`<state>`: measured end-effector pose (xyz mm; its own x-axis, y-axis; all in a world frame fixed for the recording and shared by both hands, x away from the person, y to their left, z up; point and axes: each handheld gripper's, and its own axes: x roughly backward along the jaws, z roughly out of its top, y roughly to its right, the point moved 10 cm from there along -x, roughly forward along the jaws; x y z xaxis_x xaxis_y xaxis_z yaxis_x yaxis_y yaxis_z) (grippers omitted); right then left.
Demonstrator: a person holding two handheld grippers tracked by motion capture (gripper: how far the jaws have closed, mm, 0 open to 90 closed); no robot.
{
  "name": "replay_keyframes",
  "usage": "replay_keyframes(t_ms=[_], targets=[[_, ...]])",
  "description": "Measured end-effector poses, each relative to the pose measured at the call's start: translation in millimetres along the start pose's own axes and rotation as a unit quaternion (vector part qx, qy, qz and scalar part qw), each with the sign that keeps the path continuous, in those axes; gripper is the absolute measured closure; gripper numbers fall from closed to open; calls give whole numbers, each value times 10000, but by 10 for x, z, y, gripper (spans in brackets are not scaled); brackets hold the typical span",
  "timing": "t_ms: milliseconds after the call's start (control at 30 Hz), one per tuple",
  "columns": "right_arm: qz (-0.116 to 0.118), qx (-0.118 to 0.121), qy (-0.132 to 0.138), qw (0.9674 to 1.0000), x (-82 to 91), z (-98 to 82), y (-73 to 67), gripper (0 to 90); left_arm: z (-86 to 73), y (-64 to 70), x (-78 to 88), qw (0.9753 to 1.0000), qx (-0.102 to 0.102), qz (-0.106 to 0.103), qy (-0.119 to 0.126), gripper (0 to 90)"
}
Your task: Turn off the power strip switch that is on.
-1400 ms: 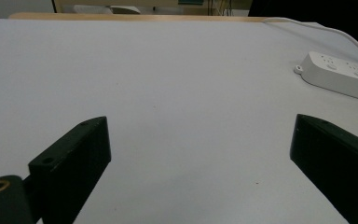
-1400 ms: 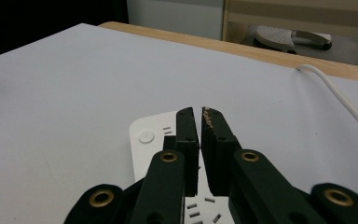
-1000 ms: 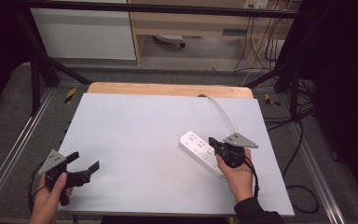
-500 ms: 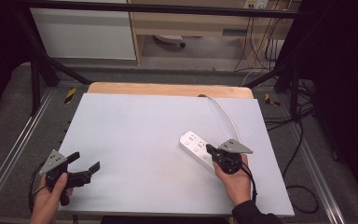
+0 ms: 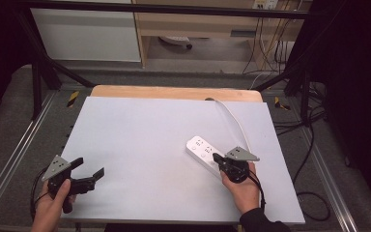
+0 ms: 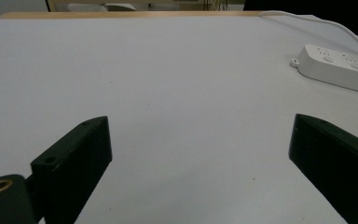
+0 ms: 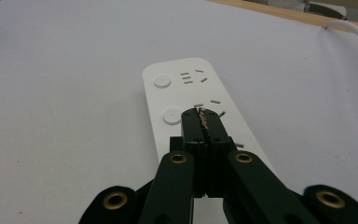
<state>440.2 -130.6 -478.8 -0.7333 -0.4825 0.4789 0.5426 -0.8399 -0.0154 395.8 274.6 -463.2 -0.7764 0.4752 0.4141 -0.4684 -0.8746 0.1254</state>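
**Closed right gripper poised over the power strip**

The white power strip [image 5: 206,153] lies on the right half of the white table [image 5: 140,145]. Its long axis runs diagonally, from the far-left end down toward the person's right hand, and its white cable [image 5: 234,121] curves away to the far edge of the table.

The right gripper [image 5: 216,157] is directly over the near part of the strip and points along this axis. Its jaws are pressed together with nothing between them. In the right gripper view the closed tips [image 7: 201,114] sit just beside a round button [image 7: 172,115], above a socket; a second button [image 7: 162,81] is farther along. Whether the tips already touch the strip's surface I cannot tell, because the jaws hide the contact point.

The left gripper [image 5: 91,167] is well apart, near the front-left corner, with its jaws spread wide and empty. So the right hand is clearly the nearer one for any press on the strip.

The high view gives the diagonal layout and the cable. The right gripper view gives the buttons and the socket slots. The left gripper view shows the strip's far end [image 6: 340,65] from the side, low and flat on the table.
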Motion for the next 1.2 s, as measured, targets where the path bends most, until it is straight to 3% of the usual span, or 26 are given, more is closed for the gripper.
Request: replay_keyframes(t_ms=[500, 1200], targets=[[31, -120, -224, 9997, -32, -67, -4, 900, -10, 12, -9, 10000, -36, -14, -41, 56], [46, -97, -283, 9995, -63, -89, -12, 900, -18, 41, -24, 9999, -81, -66, -67, 56]])
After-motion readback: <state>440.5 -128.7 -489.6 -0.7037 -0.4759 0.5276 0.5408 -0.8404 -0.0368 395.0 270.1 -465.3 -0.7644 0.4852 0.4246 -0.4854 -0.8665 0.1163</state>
